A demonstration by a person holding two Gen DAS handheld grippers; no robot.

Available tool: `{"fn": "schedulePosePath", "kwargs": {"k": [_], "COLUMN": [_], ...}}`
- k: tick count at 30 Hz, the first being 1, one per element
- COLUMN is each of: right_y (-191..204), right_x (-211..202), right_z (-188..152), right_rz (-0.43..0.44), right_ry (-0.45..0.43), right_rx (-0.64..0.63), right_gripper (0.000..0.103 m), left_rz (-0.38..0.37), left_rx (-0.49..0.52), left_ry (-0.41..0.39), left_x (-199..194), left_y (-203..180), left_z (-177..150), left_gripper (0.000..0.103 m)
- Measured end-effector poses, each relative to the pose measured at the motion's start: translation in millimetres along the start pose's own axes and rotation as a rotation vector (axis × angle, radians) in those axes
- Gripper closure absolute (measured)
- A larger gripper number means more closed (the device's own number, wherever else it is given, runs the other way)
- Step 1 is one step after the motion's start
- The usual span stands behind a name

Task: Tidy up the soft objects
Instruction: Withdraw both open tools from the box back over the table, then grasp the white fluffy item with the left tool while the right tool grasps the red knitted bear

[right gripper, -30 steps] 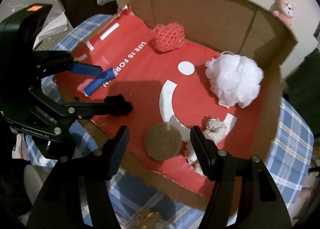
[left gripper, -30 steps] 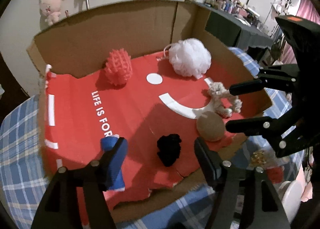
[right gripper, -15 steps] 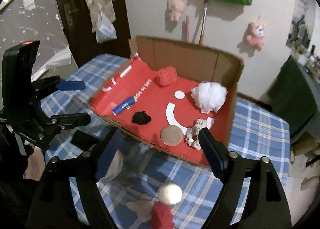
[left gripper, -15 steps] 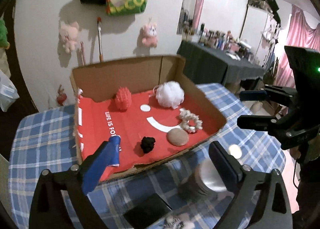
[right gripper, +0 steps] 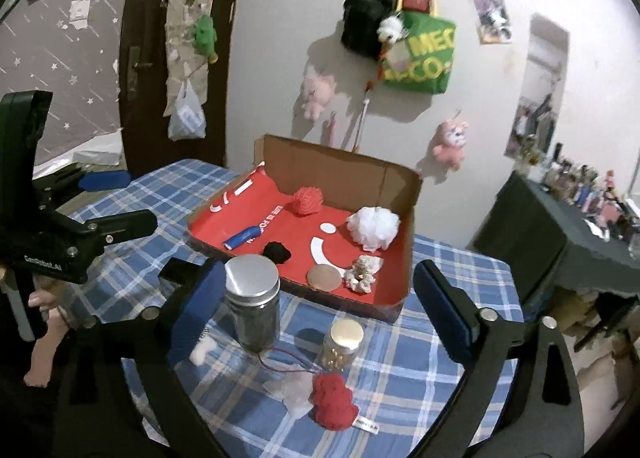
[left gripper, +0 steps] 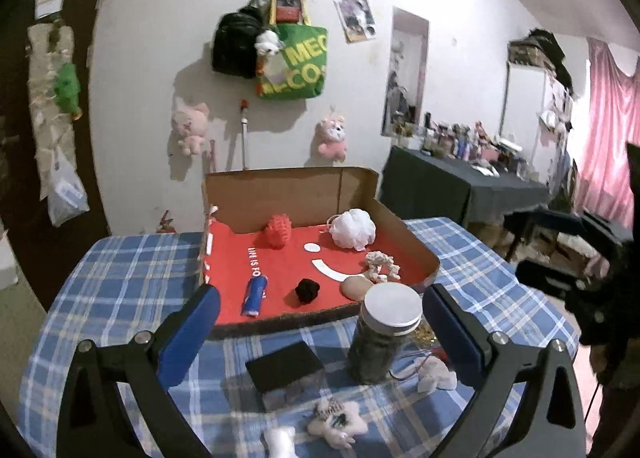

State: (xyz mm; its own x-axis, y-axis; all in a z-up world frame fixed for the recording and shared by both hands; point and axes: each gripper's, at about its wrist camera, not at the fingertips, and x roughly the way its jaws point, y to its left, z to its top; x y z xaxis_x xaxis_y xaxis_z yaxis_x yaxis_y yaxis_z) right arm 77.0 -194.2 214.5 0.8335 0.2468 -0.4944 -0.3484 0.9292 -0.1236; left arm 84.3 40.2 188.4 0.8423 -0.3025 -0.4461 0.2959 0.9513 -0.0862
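Red-lined cardboard box (left gripper: 424,254) sitting mid-table, holding sorted softs: white pouf (left gripper: 354,228), red spiky ball (left gripper: 279,231), black pom (left gripper: 307,290), blue roll (left gripper: 254,295), likely grouped there for tidiness. Red knit piece (right gripper: 333,398) and white fluff (left gripper: 336,420) lying outside, not yet sorted. My left gripper (left gripper: 320,322) hanging wide, empty. My right gripper (right gripper: 316,306) opening, nothing between jaws, probably readying for next pick

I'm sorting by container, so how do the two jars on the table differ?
The large jar is taller and wider than the small jar. The large jar has a silver lid and dark contents; the small jar has a gold lid and golden contents. The large jar stands nearer the cardboard box. Both stand upright, lidded, on the blue checked tablecloth.
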Motion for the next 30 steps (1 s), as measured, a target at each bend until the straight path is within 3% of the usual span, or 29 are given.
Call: {"fn": "schedulePosePath", "kwargs": {"k": [8, 11, 24, 30], "right_y": [18.8, 21.9, 27.0, 30.8], "right_x": [-22.3, -25.9, -2.4, 14.6], "right_z": [-45.7, -63.2, -126.8, -149.9], "right_rz": [-0.075, -0.090, -0.194, -0.193], "right_ry": [-0.095, -0.114, -0.074, -0.016], "right_rx": [0.062, 0.093, 0.168, 0.185], "right_gripper": [0.006, 0.006, 0.006, 0.006], "left_rz": [0.073, 0.091, 0.185, 0.208], "left_rx": [-0.010, -0.022, -0.030, -0.046], "left_ry": [-0.076, -0.070, -0.025, -0.001], "left_x": [-24.3, -24.4, -6.1, 3.4], "left_y": [-15.5, -18.7, -27.0, -29.8], "left_z": [-36.2, -50.2, -109.5, -129.5], "left_gripper": [0.000, 0.000, 0.000, 0.000]}}
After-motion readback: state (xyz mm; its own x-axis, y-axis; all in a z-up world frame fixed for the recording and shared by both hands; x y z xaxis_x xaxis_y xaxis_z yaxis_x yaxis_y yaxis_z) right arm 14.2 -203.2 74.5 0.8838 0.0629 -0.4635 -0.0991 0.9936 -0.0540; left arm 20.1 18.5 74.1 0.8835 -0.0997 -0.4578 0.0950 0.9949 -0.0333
